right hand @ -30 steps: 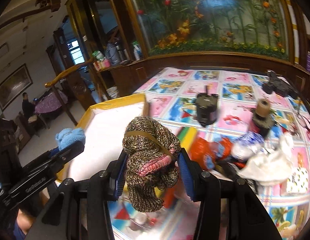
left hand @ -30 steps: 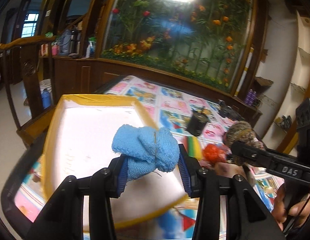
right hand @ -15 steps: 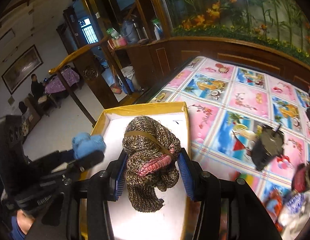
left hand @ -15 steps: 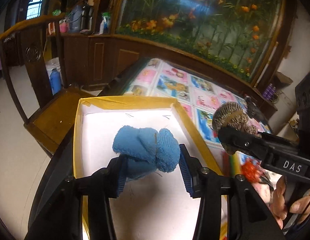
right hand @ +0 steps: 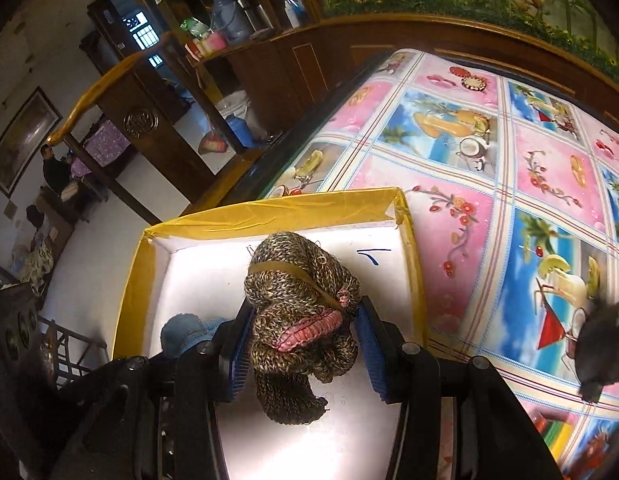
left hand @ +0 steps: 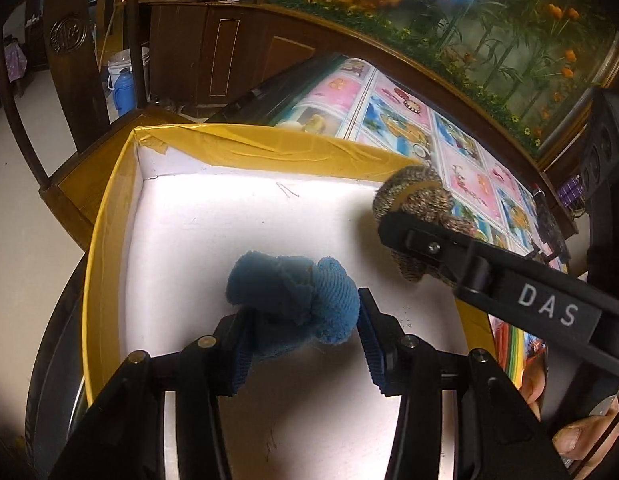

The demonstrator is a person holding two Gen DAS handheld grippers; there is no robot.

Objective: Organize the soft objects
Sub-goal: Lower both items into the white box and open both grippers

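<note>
Soft objects under inspection: a blue sock bundle and a brown knitted bundle bound with a tan band. I am pinching the blue sock bundle between the fingers of my left gripper, holding it over the white floor of the yellow-rimmed box, toward its near edge. I am clamping the brown knitted bundle in my right gripper, over the same box near its right wall. From the right wrist view, the blue bundle is showing only as a sliver behind my left finger. Whether either bundle is touching the box floor, I cannot tell. The box is sitting at the left edge of the patterned tablecloth. A dark object at the right edge of that view is cut off and blurred.
</note>
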